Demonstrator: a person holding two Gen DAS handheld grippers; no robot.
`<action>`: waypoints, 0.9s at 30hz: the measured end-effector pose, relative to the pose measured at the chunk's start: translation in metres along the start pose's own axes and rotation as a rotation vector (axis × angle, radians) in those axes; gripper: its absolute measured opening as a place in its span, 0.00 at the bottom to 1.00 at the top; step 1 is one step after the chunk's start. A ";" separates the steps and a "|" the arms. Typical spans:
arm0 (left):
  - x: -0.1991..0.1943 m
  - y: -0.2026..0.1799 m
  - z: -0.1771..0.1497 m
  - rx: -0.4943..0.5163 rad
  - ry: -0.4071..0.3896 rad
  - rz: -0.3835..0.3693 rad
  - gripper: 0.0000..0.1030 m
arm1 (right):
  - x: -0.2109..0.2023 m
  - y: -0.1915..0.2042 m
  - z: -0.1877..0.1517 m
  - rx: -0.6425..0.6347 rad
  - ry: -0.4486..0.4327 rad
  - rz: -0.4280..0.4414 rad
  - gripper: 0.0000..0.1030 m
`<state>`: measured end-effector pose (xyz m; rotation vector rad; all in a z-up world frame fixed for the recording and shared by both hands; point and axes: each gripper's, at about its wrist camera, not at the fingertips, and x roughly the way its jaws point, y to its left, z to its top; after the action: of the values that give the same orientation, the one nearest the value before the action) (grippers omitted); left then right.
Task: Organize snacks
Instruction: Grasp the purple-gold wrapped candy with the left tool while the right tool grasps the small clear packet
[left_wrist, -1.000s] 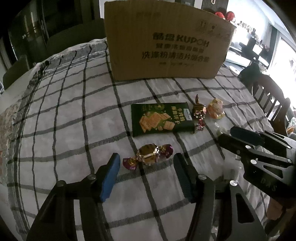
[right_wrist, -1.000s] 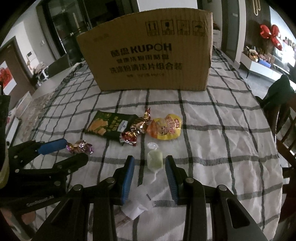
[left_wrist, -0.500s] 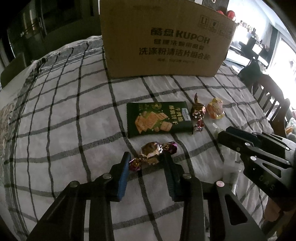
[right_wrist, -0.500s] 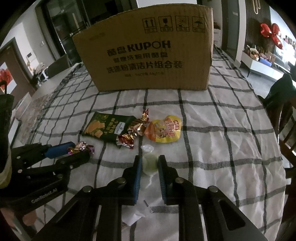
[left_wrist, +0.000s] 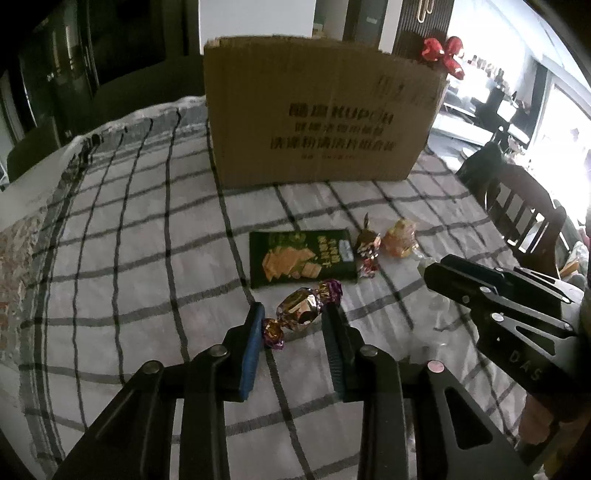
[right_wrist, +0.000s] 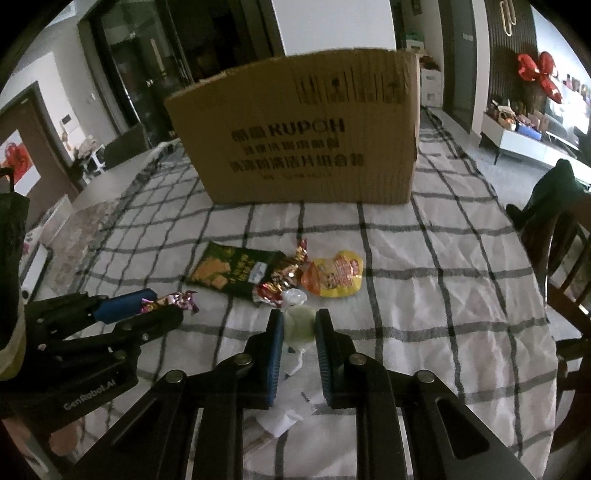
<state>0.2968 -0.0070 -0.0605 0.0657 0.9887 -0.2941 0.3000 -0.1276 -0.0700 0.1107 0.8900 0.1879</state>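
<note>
My left gripper is shut on a gold and purple wrapped candy and holds it above the checked cloth. My right gripper is shut on a pale green candy in clear wrap, also lifted. On the cloth lie a green cracker packet, a brown-gold wrapped candy and a yellow-orange snack pouch. The same packet and pouch show in the right wrist view. A large cardboard box stands behind them.
A white paper scrap lies under the right gripper. Wooden chairs stand at the table's right side. The checked tablecloth covers the table. The left gripper shows at left in the right wrist view.
Both grippers closed on their candies, the left on the gold-purple one, the right on the pale green one, and both have lifted a little off the cloth.
</note>
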 end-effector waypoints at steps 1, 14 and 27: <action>-0.004 0.000 0.001 -0.001 -0.012 0.002 0.15 | -0.003 0.000 0.001 0.000 -0.006 0.003 0.18; -0.015 -0.003 -0.001 -0.003 -0.027 -0.033 0.07 | -0.022 0.008 0.005 -0.009 -0.047 0.030 0.18; 0.005 0.004 -0.027 0.009 0.049 -0.058 0.28 | -0.009 0.020 -0.019 -0.006 0.014 0.053 0.18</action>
<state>0.2784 0.0007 -0.0797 0.0522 1.0393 -0.3517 0.2776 -0.1098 -0.0718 0.1277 0.9006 0.2413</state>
